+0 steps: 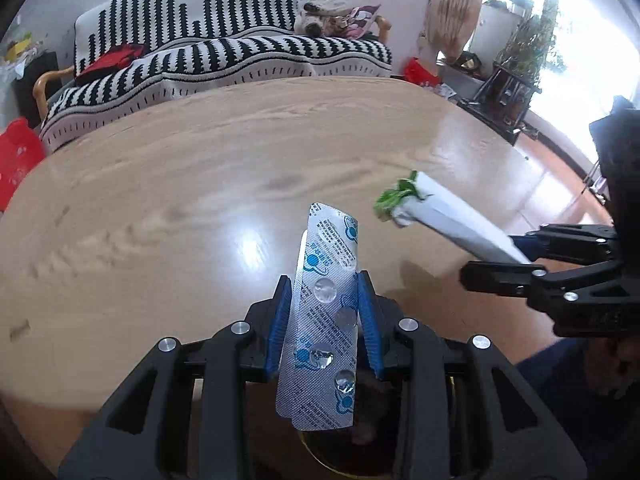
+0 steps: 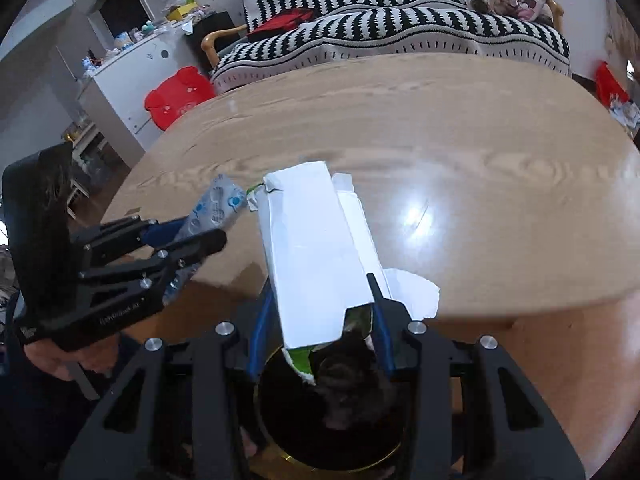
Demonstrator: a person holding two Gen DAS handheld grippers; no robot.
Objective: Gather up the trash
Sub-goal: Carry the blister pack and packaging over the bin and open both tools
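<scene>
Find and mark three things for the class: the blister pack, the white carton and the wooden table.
blister pack (image 1: pixel 324 320): left wrist view, on the foil between the blisters.
white carton (image 2: pixel 316 248): right wrist view, on its broad white face.
wooden table (image 1: pixel 200 168): left wrist view, on bare top.

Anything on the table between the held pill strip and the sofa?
Nothing. In the left wrist view, beyond the pill strip clamped in the left tool, the table runs bare to its far edge by the sofa.

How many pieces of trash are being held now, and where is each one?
2. The blister pack is clamped in the left hand-held gripper. The white carton is clamped in the right hand-held gripper. No other trash shows on the table; some may lie out of view.
</scene>
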